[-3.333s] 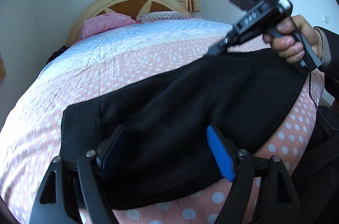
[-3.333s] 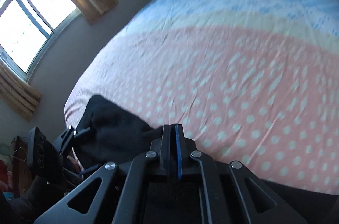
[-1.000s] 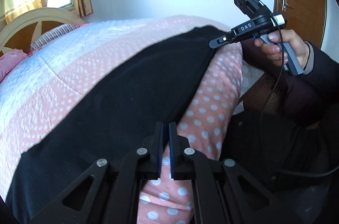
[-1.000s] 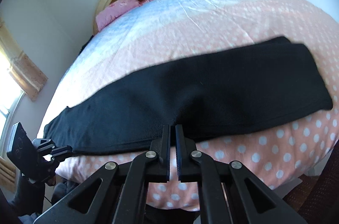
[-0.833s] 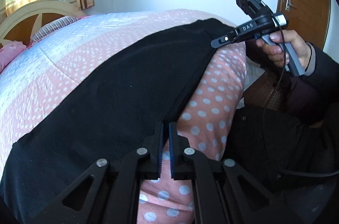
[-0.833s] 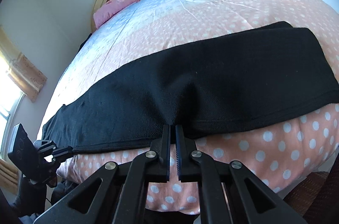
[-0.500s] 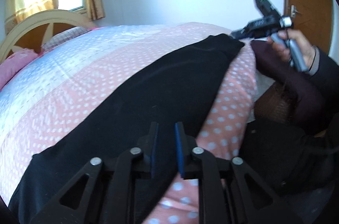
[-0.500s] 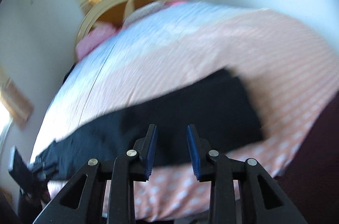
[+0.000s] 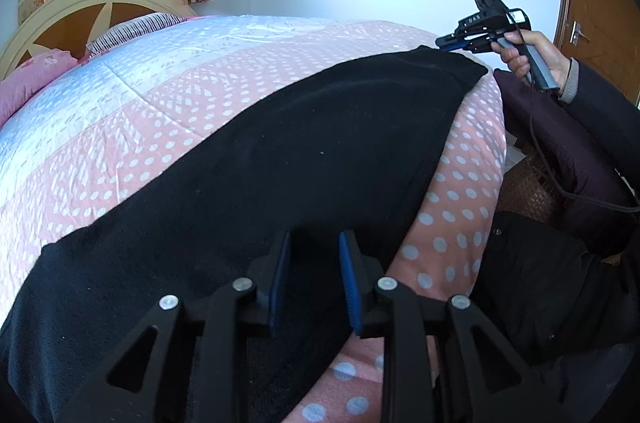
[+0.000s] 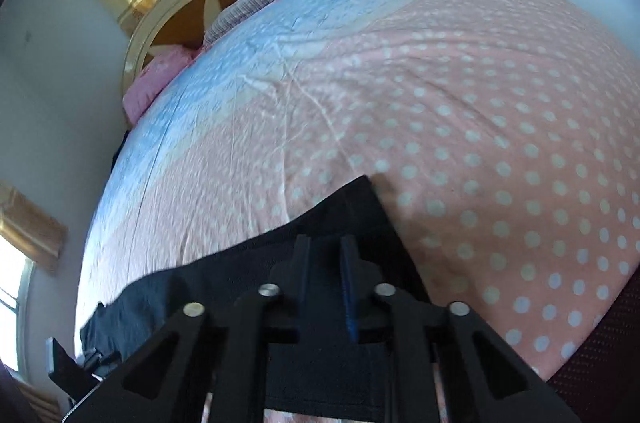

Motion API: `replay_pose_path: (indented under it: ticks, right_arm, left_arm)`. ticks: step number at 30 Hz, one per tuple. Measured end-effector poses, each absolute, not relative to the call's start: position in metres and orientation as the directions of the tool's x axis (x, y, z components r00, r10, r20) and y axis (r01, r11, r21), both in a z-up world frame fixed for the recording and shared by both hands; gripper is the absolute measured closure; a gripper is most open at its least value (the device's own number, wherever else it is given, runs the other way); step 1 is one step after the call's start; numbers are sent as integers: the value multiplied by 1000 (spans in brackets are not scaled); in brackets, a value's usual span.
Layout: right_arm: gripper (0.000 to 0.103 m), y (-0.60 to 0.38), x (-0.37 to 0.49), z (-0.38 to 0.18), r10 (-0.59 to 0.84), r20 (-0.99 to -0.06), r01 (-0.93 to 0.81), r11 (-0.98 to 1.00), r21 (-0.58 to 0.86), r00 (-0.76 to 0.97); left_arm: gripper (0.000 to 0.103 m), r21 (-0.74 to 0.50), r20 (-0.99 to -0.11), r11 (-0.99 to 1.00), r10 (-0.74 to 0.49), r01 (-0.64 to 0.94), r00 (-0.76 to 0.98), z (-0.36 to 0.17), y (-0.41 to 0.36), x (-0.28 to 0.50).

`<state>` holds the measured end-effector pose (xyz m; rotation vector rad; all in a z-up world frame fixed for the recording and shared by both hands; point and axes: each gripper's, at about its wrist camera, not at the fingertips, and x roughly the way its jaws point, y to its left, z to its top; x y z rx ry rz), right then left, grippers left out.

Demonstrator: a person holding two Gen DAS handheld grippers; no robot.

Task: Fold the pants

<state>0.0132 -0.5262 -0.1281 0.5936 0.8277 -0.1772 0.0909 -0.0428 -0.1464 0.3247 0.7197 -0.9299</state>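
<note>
while both parted, each gripper (image 9: 314, 277) overhangs pants (image 9: 280, 159).

Left wrist view sits low and close over the long black fleece pants (image 9: 280, 163), facing along them toward the far right end. Right wrist view faces the cream arched wooden headboard (image 10: 176, 11); both share the pink polka-dot quilt (image 9: 160, 95).

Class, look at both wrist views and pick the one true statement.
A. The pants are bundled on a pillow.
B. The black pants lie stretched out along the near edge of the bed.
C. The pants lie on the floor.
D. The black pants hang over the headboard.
B: the black pants lie flat in a long strip on the dotted pink bedspread, near its edge, far from the headboard.
</note>
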Motion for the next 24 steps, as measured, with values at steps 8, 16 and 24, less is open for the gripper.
replay_pose_path:
  ticks: [8, 16, 24]
  right_arm:
    - [97, -525, 9, -110, -32, -723, 386, 861, 330, 690]
    - [52, -540, 14, -122, -39, -767, 427, 848, 313, 640]
    - [95, -531, 17, -116, -24, -758, 379, 876, 298, 652]
  left_arm:
    - [74, -49, -687, 570, -615, 820, 386, -147, -43, 92]
    - [74, -52, -681, 572, -620, 818, 390, -148, -43, 91]
    - [74, -52, -681, 573, -619, 818, 390, -148, -43, 92]
